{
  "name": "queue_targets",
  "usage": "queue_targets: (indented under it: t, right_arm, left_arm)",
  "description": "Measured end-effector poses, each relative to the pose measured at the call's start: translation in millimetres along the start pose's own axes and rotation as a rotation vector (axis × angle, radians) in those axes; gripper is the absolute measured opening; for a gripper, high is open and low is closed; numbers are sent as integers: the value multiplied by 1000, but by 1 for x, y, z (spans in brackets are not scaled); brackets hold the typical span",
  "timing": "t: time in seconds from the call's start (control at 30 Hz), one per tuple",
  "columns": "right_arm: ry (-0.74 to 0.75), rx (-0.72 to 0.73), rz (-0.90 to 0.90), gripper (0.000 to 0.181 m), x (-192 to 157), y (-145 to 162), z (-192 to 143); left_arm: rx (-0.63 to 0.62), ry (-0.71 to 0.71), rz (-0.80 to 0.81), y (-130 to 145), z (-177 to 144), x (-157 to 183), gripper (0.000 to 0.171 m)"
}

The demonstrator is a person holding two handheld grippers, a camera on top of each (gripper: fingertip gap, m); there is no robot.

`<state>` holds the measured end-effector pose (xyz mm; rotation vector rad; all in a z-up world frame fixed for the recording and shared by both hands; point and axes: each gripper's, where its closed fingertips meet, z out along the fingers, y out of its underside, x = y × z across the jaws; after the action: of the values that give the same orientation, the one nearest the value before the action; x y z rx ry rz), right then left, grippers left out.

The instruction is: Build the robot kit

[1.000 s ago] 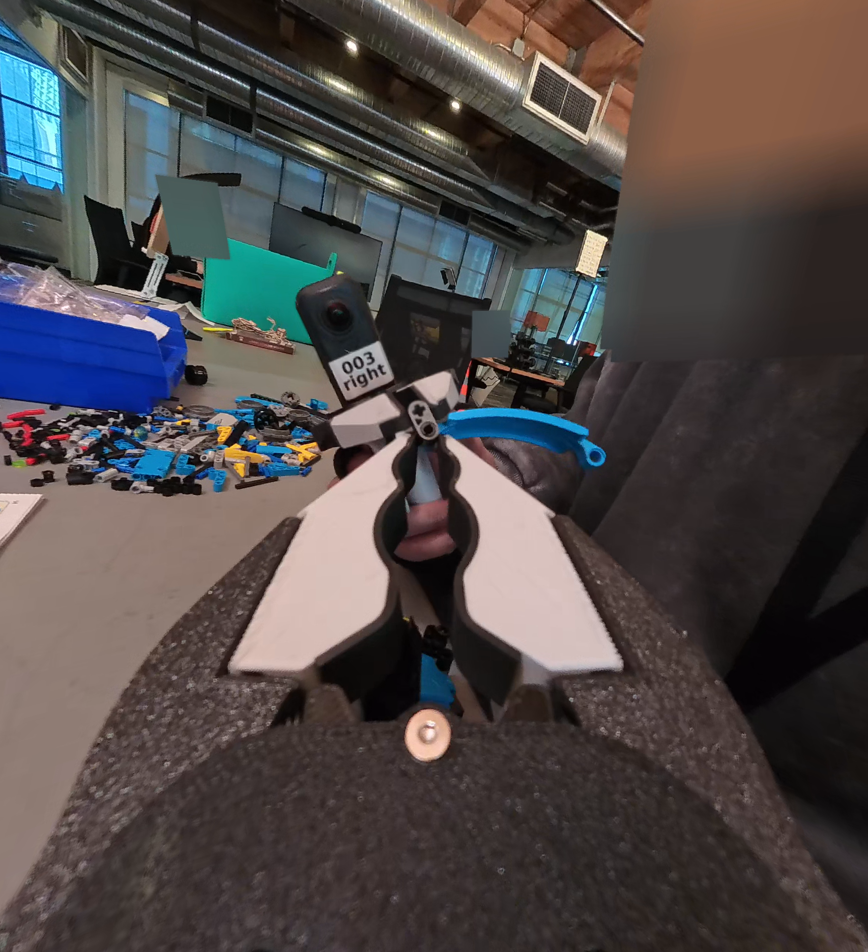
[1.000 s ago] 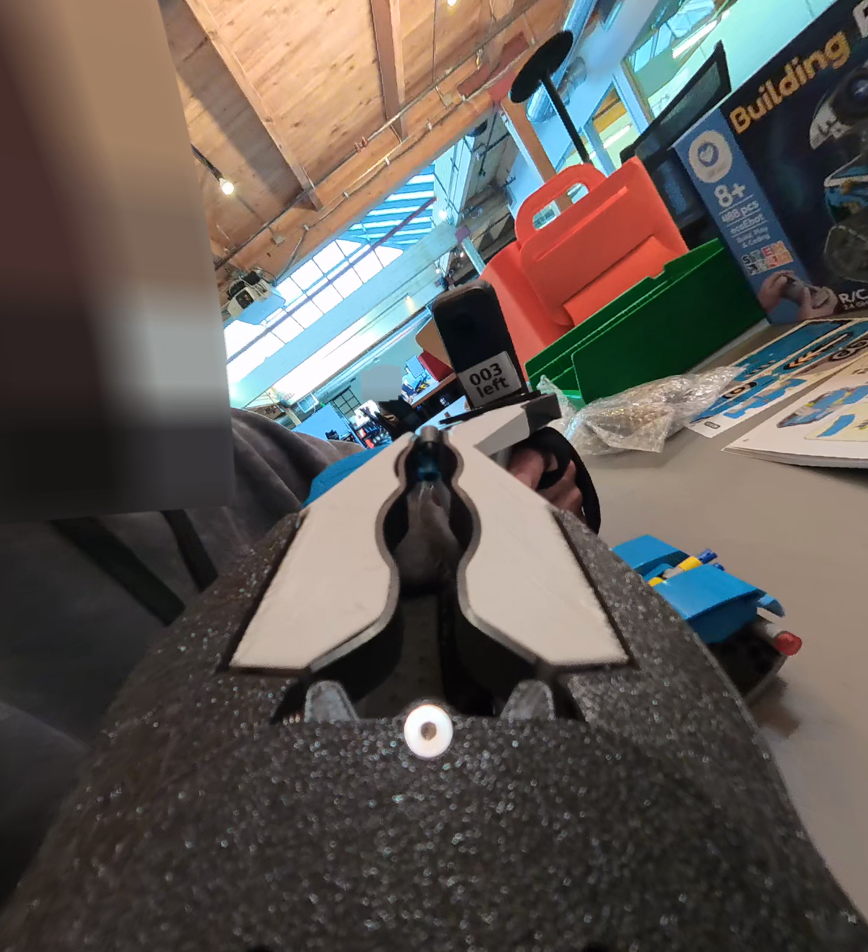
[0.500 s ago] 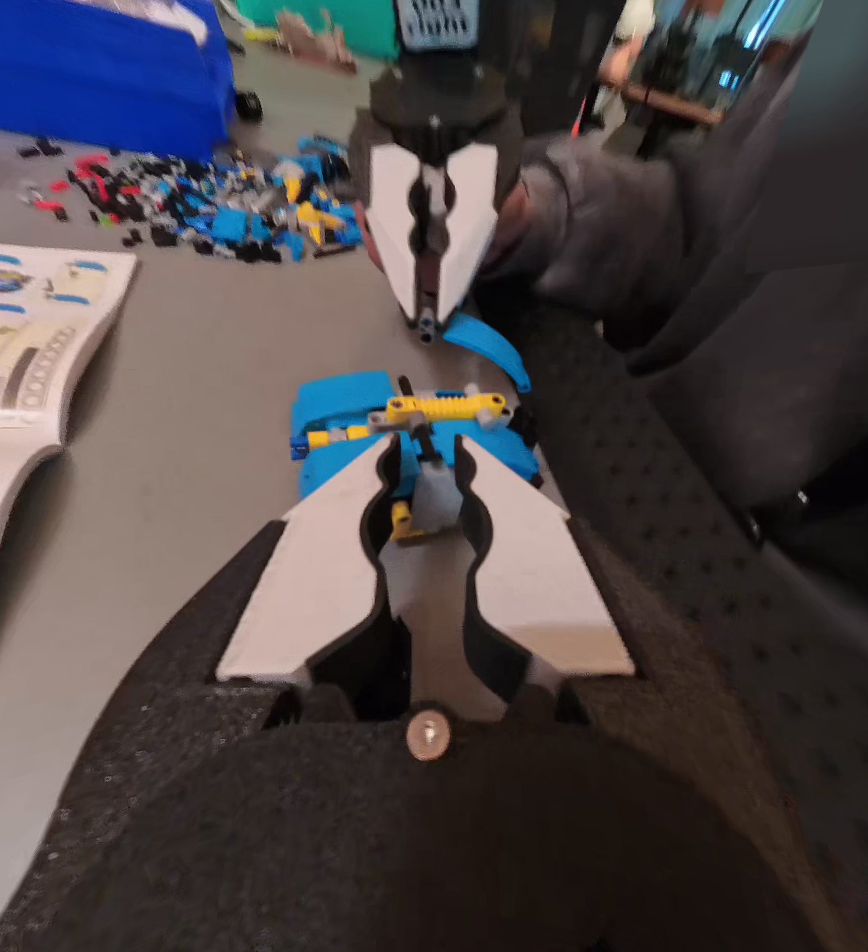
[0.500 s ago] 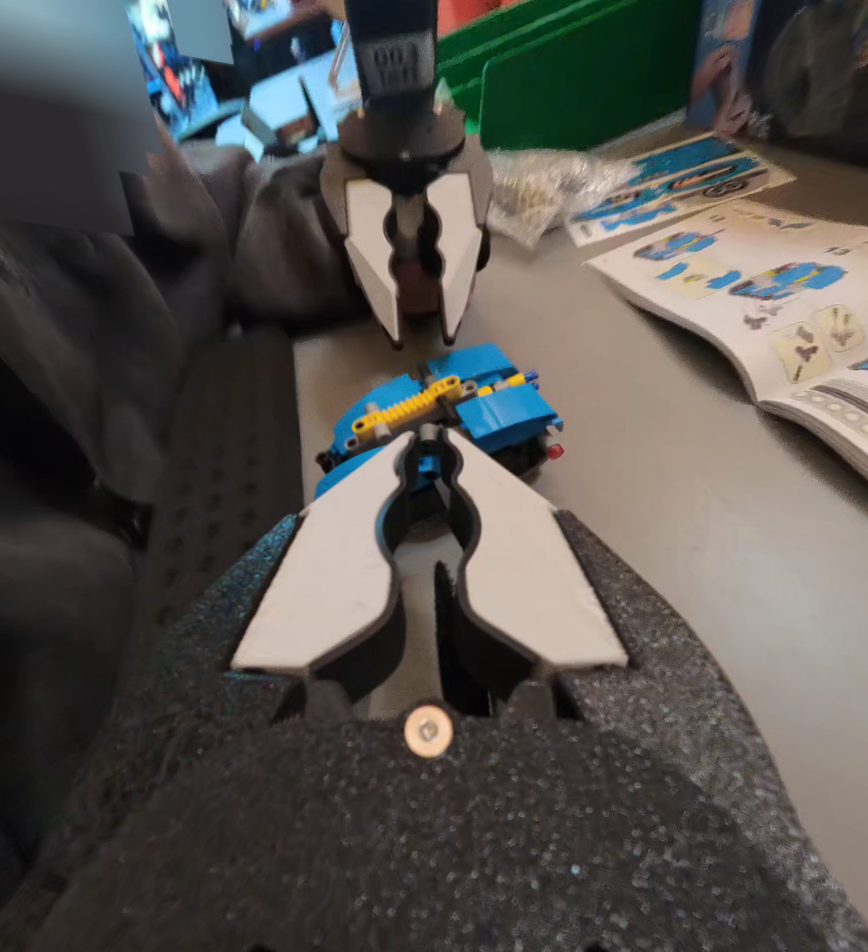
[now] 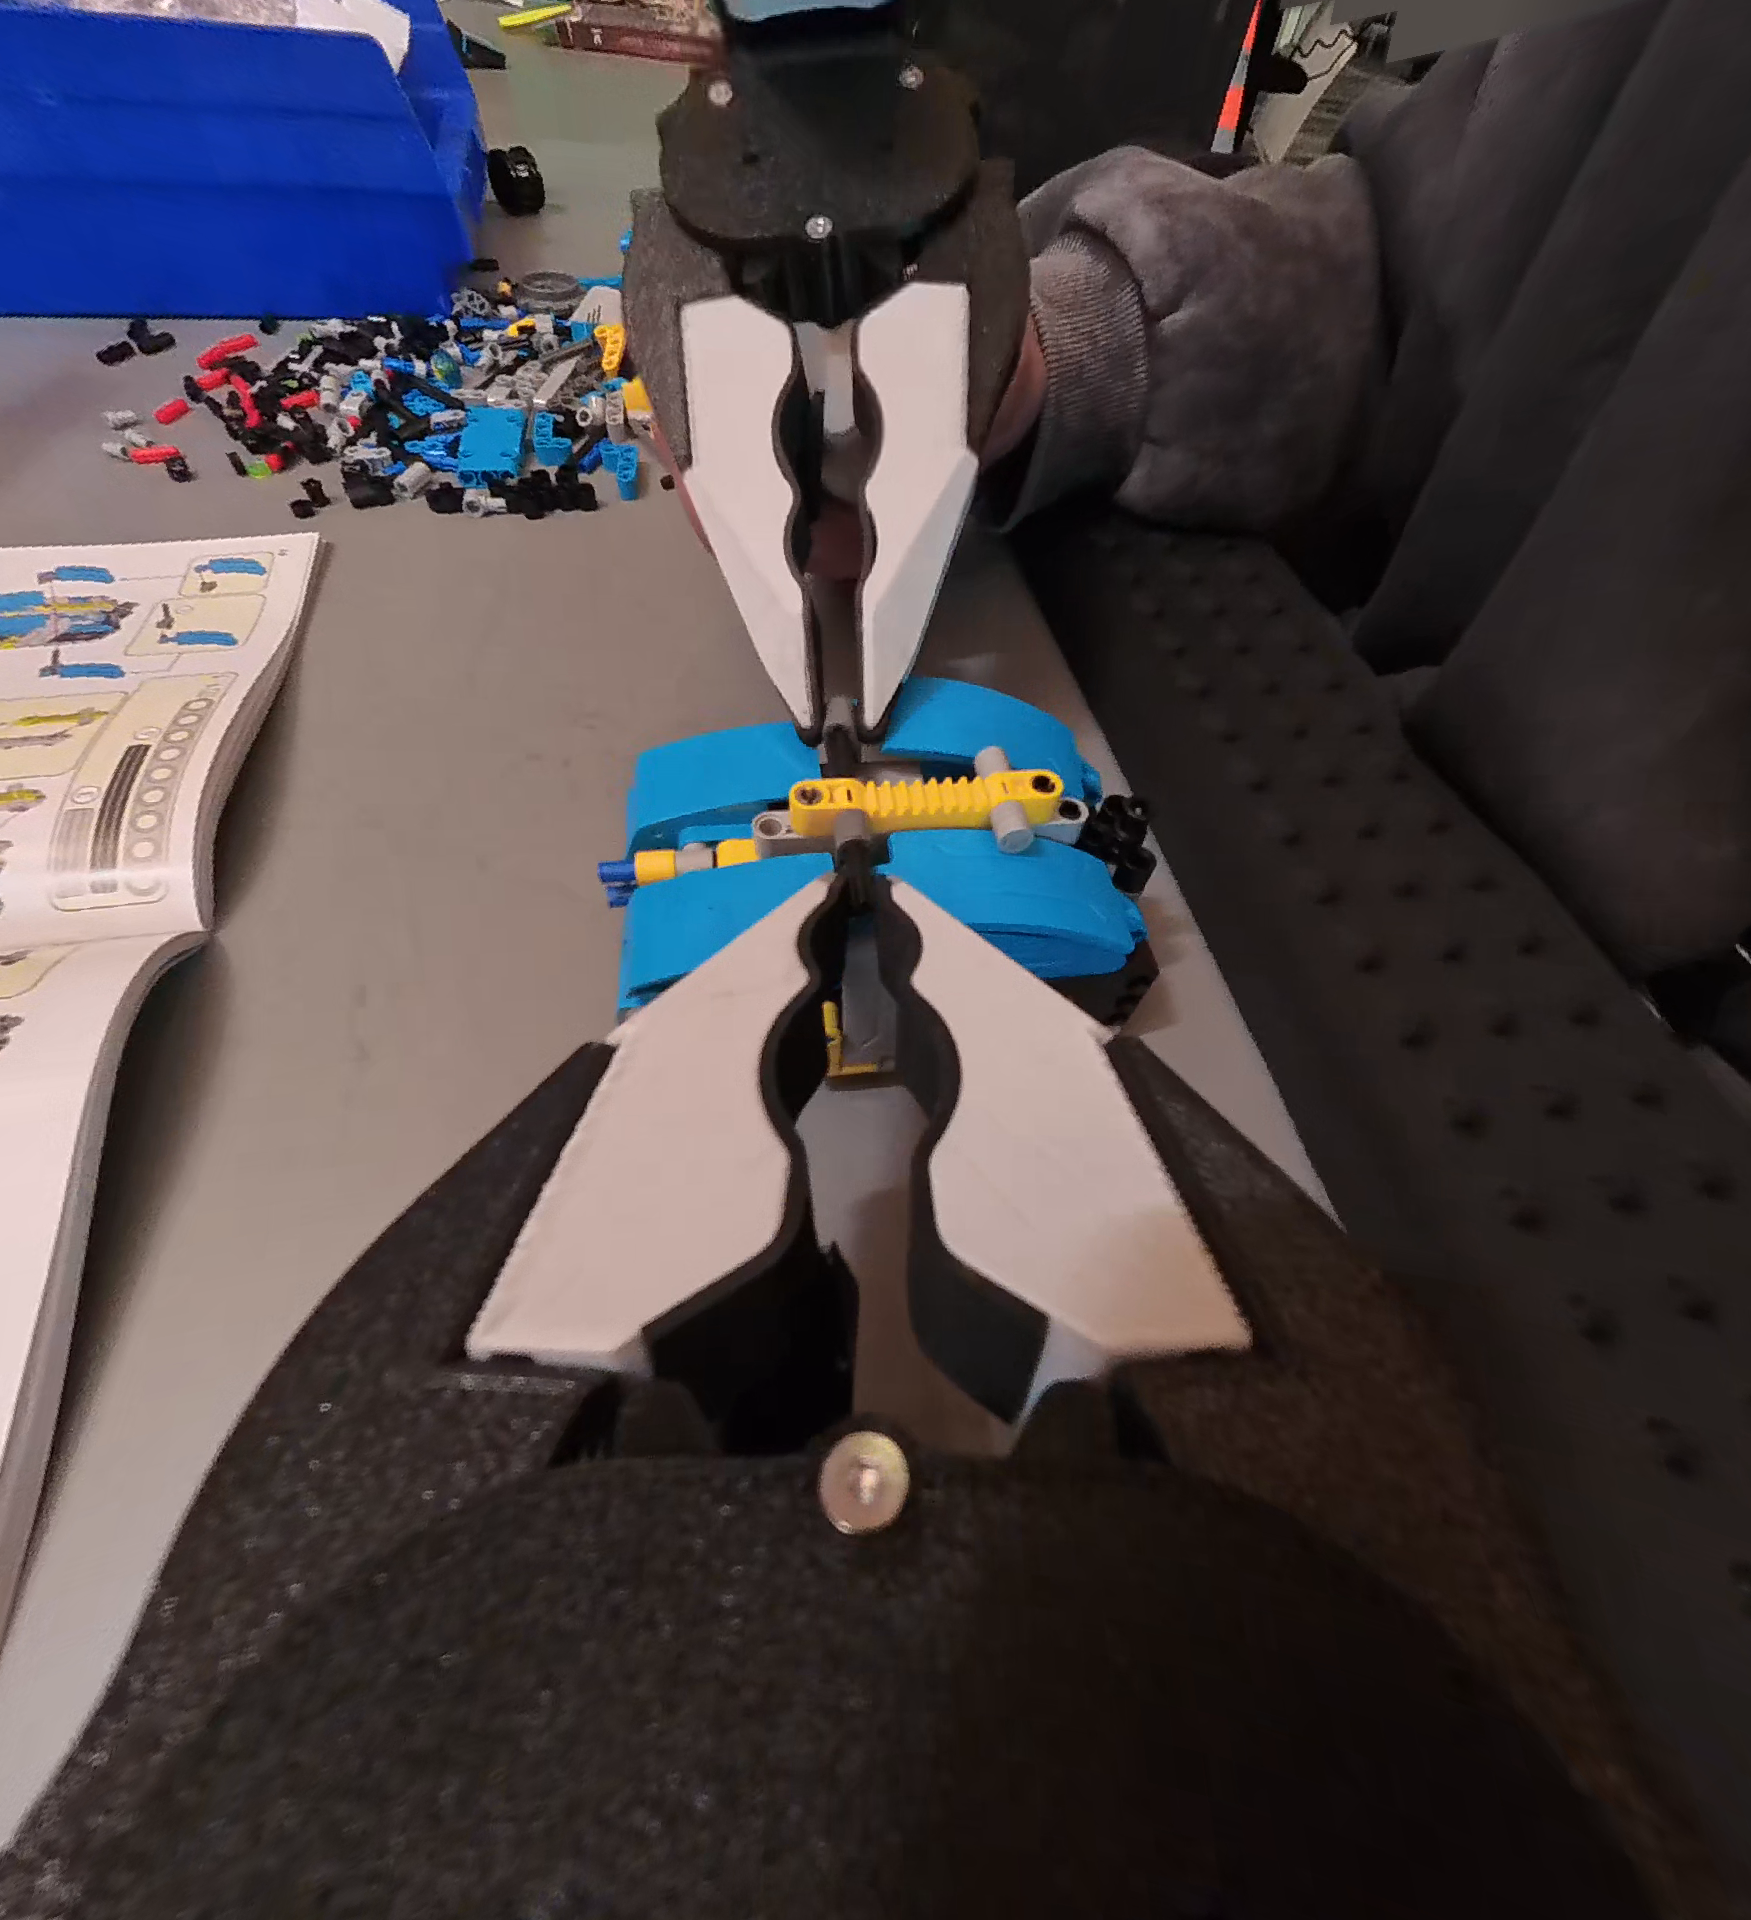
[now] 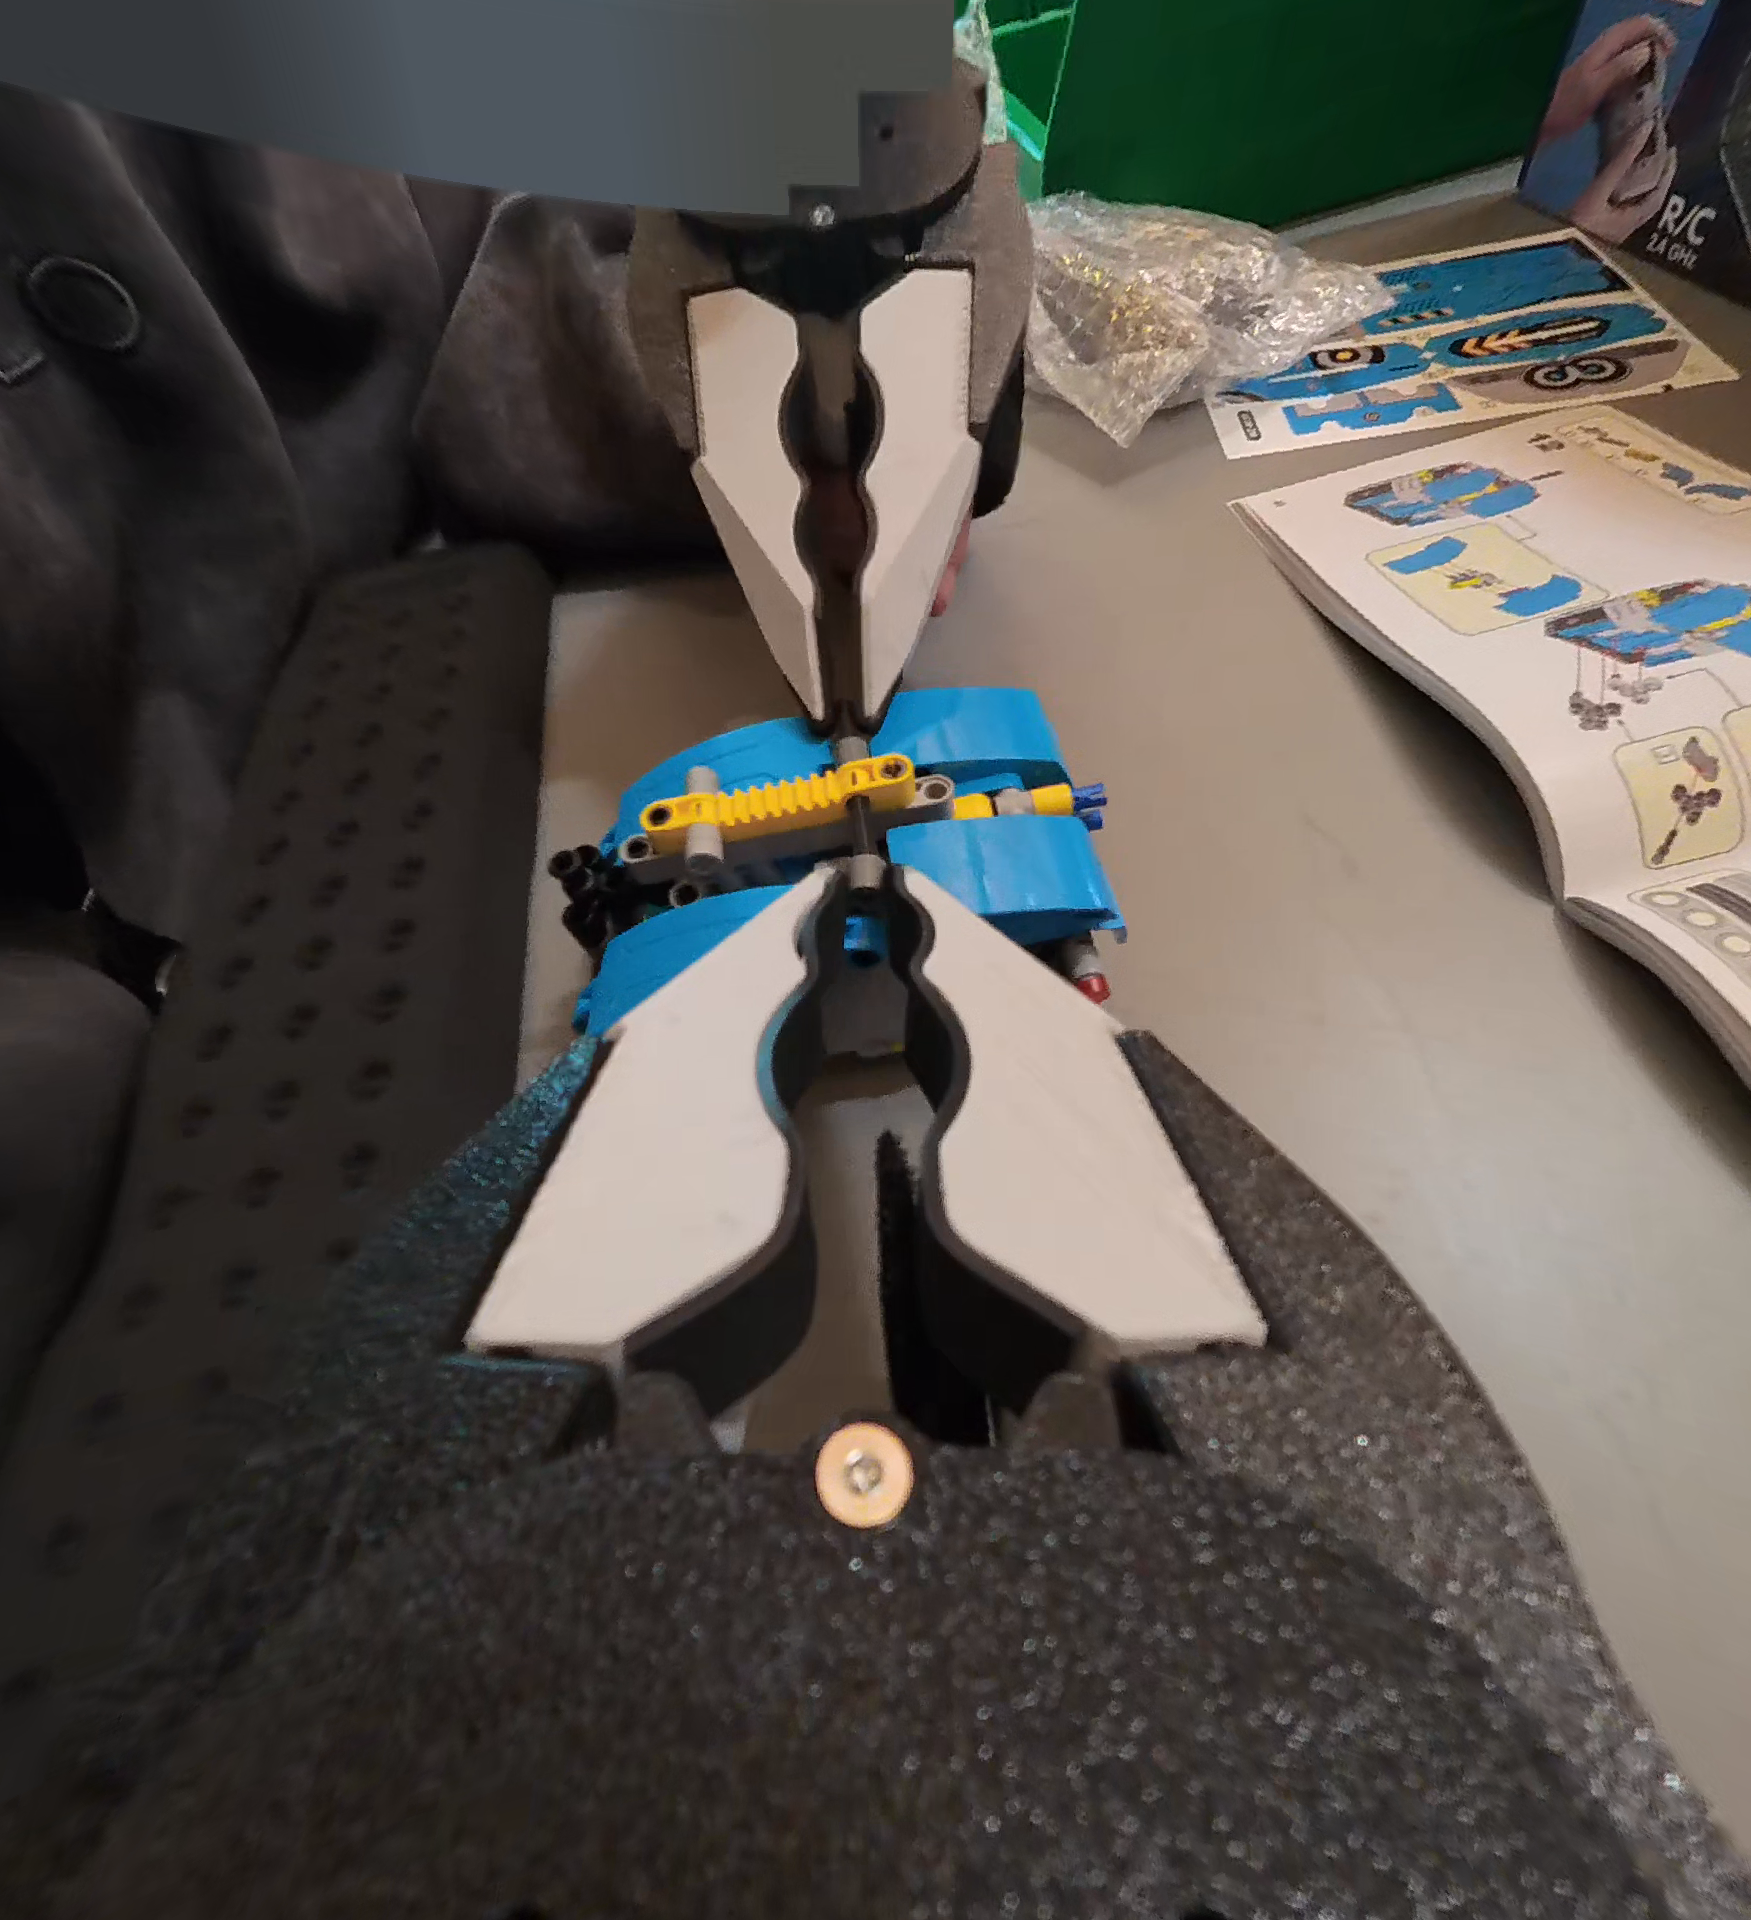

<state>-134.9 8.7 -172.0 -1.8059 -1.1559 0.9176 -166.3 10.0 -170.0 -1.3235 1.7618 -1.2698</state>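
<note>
**Both grippers pinching one axle on the blue brick car**

The grey table (image 5: 414,790) carries a half-built blue plastic brick car (image 5: 996,894), yellow toothed rack on top. Left gripper (image 5: 855,883) and right gripper (image 6: 860,883) face each other, each clenched on an end of its thin black axle (image 6: 866,821), probably steadying it. Open instruction booklet (image 5: 71,727) at 9 o'clock, loose brick pile (image 5: 414,426) at 11 o'clock.

1. The left gripper (image 5: 855,883) has its tips closed on a thin black axle (image 5: 855,862) of the blue model (image 5: 964,894).
2. The right gripper (image 5: 838,717) meets the model from the far side, tips pinched.
3. A booklet (image 5: 71,790) lies left; loose pieces (image 5: 403,416) and a blue bin (image 5: 175,177) lie beyond.
</note>
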Motion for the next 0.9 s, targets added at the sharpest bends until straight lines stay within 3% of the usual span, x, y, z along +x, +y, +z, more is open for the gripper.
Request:
queue_targets:
  t: [0.23,0.5,0.63,0.77,0.9]
  right_arm:
    - [35,-17,-107,7,1,0,1]
    - [-82,-15,-120,6,2,1,2]
    - [-72,-22,-130,6,0,-1,7]
    - [-49,-126,-159,6,-1,-3,12]
    - [-63,-98,-105,6,0,-4,12]
  left_arm:
    - [-3,27,10,0,0,0,4]
    - [-11,87,13,1,1,-1,3]
    - [-11,87,12,0,1,-1,3]
    - [-18,91,11,0,1,-1,3]
    - [-13,81,17,0,1,-1,3]
